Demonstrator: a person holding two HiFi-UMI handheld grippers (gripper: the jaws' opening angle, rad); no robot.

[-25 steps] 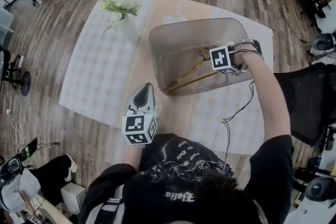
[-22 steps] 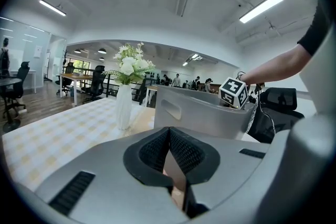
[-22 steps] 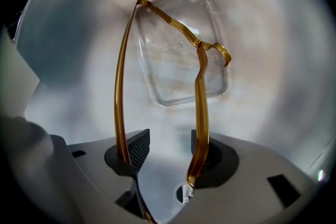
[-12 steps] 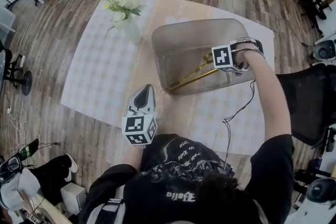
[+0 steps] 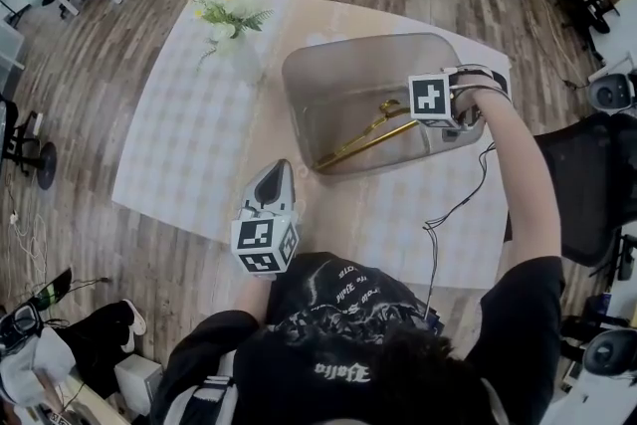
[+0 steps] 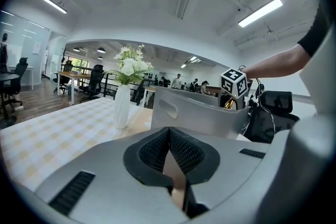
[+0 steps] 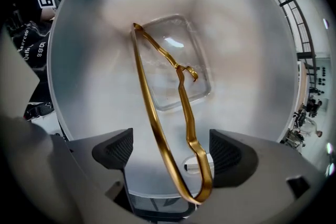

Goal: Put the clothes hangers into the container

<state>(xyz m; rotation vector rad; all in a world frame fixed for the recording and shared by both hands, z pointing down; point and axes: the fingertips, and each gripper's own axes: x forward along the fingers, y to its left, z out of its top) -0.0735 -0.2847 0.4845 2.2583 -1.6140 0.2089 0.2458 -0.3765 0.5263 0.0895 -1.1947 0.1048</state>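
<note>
A gold clothes hanger (image 5: 363, 142) lies slanted inside the translucent grey container (image 5: 328, 65) on the table. My right gripper (image 5: 434, 114) hangs over the container's right side, pointing steeply down. In the right gripper view the hanger (image 7: 152, 113) runs up from between the pads (image 7: 116, 148), which stand wide apart and do not touch it. The right gripper (image 7: 170, 149) is open; its jaws have just been opening. My left gripper (image 5: 271, 176) rests shut and empty at the table's near edge, and its jaws (image 6: 169, 149) point level toward the container (image 6: 199, 113).
A white vase with flowers (image 5: 239, 45) stands left of the container on the checked tablecloth (image 5: 189, 134). A black office chair (image 5: 587, 184) stands off the table's right edge, and a thin cable (image 5: 448, 214) runs over the near right corner.
My right gripper has lifted a little at the container's right side. The hanger stays lying in the container. The left gripper has not moved.
</note>
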